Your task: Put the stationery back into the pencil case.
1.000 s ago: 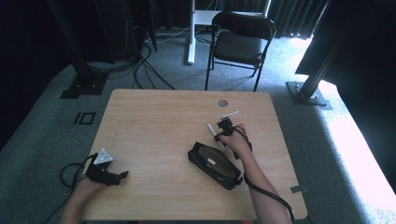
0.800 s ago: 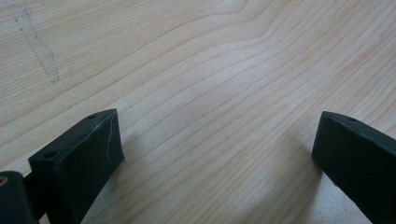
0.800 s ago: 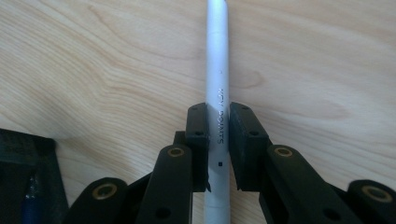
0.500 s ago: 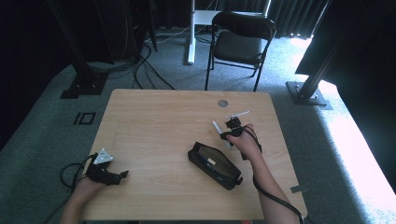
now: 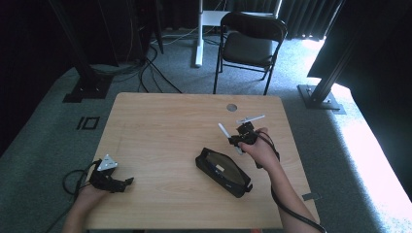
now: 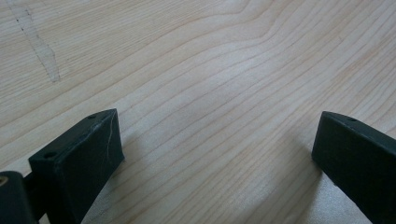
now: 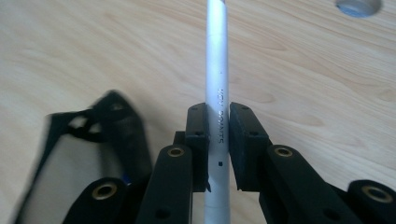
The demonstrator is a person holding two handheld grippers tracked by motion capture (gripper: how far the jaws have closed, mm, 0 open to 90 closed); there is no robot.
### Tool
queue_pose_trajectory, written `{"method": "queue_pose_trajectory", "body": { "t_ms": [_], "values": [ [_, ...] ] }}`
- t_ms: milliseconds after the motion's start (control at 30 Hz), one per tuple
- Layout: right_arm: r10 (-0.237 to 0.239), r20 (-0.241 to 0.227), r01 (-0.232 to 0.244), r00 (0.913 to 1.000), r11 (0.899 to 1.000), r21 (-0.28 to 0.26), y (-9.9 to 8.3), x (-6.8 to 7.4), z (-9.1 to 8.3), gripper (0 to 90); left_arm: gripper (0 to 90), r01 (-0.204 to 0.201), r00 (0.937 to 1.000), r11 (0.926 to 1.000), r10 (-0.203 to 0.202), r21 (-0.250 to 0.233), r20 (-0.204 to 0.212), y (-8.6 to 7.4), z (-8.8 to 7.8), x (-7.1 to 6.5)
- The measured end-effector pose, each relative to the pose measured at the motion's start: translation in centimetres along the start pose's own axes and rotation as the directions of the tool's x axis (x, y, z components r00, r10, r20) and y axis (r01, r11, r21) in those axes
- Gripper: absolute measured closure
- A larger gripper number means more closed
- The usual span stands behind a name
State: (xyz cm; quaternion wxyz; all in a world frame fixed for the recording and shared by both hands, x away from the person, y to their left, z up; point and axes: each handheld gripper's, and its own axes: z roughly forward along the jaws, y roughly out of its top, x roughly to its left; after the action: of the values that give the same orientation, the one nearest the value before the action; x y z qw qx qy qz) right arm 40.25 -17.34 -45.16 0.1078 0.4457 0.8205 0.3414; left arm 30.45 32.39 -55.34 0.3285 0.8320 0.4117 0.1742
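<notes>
A black pencil case [image 5: 223,171] lies open on the wooden table [image 5: 160,126], right of the middle. Beyond its far end, above the table, my right gripper [image 5: 238,139] is shut on a silver-white pen [image 5: 224,130]. In the right gripper view the pen [image 7: 218,70] stands gripped between the two pads [image 7: 244,126], with printed letters on its barrel and the case [image 7: 100,140] at the lower left. My left gripper [image 5: 127,182] rests near the table's front left corner. Its jaws [image 6: 219,149] stand wide open over bare wood.
A round cable hole [image 5: 231,107] sits near the table's far edge, also seen from the right gripper [image 7: 358,5]. A black folding chair [image 5: 252,46] stands behind the table. Cables trail off both grippers toward the front edge.
My right gripper has lifted with the pen and moved away from the pencil case toward the far right. The left gripper has stayed put.
</notes>
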Motion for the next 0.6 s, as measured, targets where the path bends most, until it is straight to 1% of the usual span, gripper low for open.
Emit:
{"method": "queue_pose_trajectory", "body": {
  "t_ms": [33,67,133,167,200,233,300,400,433,467,500,533,600],
  "values": [
    [-0.006,-0.010,0.006,0.9999,1.000,-0.007,-0.1,0.3,-0.3,78.5,2.1,0.000,1.0000,1.0000,0.000,0.000,0.000,0.0,0.0,0.0],
    [-0.027,-0.016,0.027,0.9995,1.000,-0.002,-0.2,0.7,-0.6,78.5,2.1,0.000,1.0000,1.0000,0.000,0.000,0.000,0.0,0.0,0.0],
    [-0.037,-0.048,0.036,0.9982,0.999,-0.021,-0.3,1.4,-1.2,78.5,2.1,0.000,1.0000,1.0000,0.000,0.000,0.000,0.0,0.0,0.0],
    [-0.057,-0.050,0.056,0.9971,0.998,-0.020,-0.3,1.8,-1.5,78.5,2.1,0.000,1.0000,1.0000,0.000,0.000,0.000,0.0,0.0,0.0],
    [-0.063,-0.055,0.061,0.9965,0.998,-0.031,-0.4,2.1,-1.8,78.5,2.1,0.000,1.0000,1.0000,0.000,0.000,0.000,0.0,0.0,0.0],
    [-0.069,-0.075,0.066,0.9948,0.997,-0.034,-0.4,2.5,-2.0,78.5,2.1,0.000,1.0000,1.0000,0.000,0.000,0.000,0.0,0.0,0.0],
    [-0.084,-0.100,0.080,0.9915,0.996,-0.040,-0.6,3.1,-2.4,78.5,2.1,0.000,1.0000,1.0000,0.000,-0.001,0.000,0.0,0.0,0.0],
    [-0.109,-0.120,0.107,0.9868,0.994,-0.020,-1.0,3.8,-2.5,78.5,2.1,-0.001,1.0000,1.0000,0.001,0.000,0.000,0.0,0.0,0.0],
    [-0.128,-0.121,0.129,0.9843,0.992,-0.003,-1.2,4.0,-2.4,78.5,2.1,-0.001,1.0000,1.0000,0.001,0.000,0.000,0.0,0.0,0.0],
    [-0.140,-0.122,0.141,0.9826,0.990,0.001,-1.4,4.2,-2.4,78.5,2.1,-0.003,1.0000,1.0000,0.003,0.000,-0.001,0.0,0.0,0.0],
    [-0.141,-0.128,0.143,0.9817,0.990,0.007,-1.6,4.2,-2.3,78.5,2.1,-0.002,1.0000,1.0000,0.002,0.001,0.000,0.0,0.0,0.0],
    [-0.154,-0.132,0.158,0.9793,0.987,0.024,-1.9,4.3,-2.2,78.5,2.1,-0.002,1.0000,1.0000,0.002,0.000,0.000,0.0,0.0,0.0],
    [-0.154,-0.142,0.160,0.9777,0.987,0.027,-2.3,4.4,-2.0,78.5,2.1,-0.001,1.0000,1.0000,0.001,0.000,0.000,0.0,0.0,0.0]
  ]
}}
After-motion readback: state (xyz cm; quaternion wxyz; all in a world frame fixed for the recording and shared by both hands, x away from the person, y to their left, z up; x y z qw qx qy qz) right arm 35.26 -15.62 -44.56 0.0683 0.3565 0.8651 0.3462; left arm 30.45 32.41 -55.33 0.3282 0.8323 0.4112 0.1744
